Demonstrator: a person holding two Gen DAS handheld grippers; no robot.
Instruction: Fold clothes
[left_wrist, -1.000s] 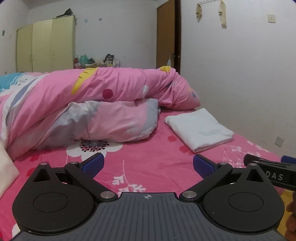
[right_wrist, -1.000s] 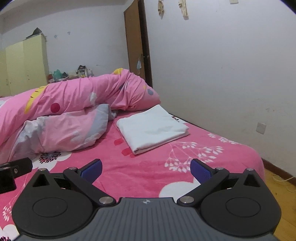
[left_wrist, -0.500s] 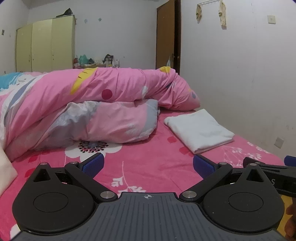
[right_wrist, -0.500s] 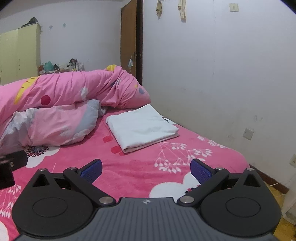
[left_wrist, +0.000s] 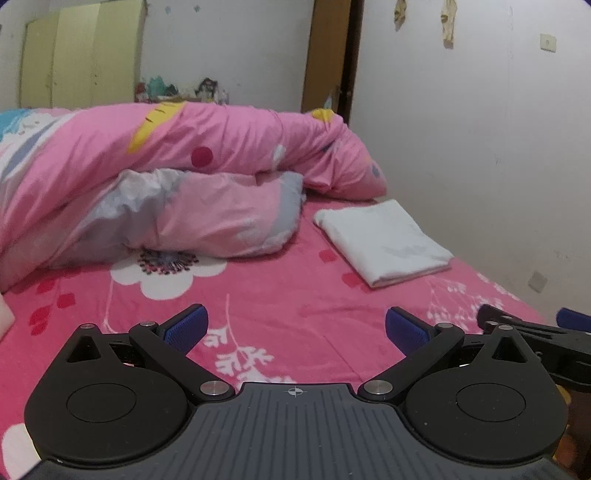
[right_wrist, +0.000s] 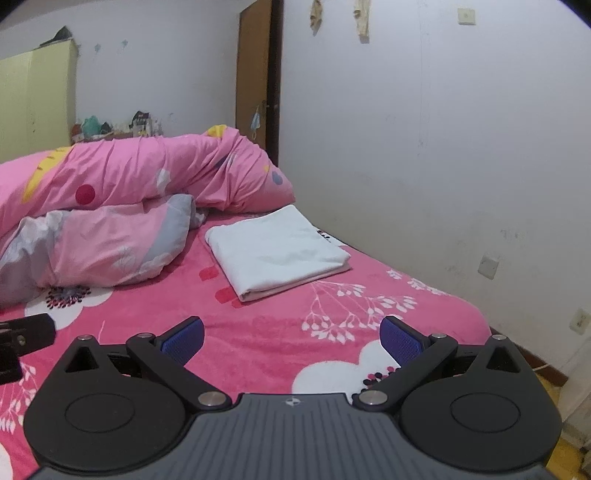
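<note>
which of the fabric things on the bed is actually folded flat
The white folded cloth, a neat flat rectangle on the bedsheet near the wall. The pink duvet behind it is a bunched, rumpled heap. Both grippers are open and hold nothing.

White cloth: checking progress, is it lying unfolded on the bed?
No, the white cloth lies folded in a neat rectangle on the bed.

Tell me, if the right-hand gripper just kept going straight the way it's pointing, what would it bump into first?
Probably the folded white cloth. The right gripper is open and empty above the pink floral bedsheet, with the cloth lying ahead, near centre. Depth is unclear; aimed lower, it would meet the sheet first.
</note>
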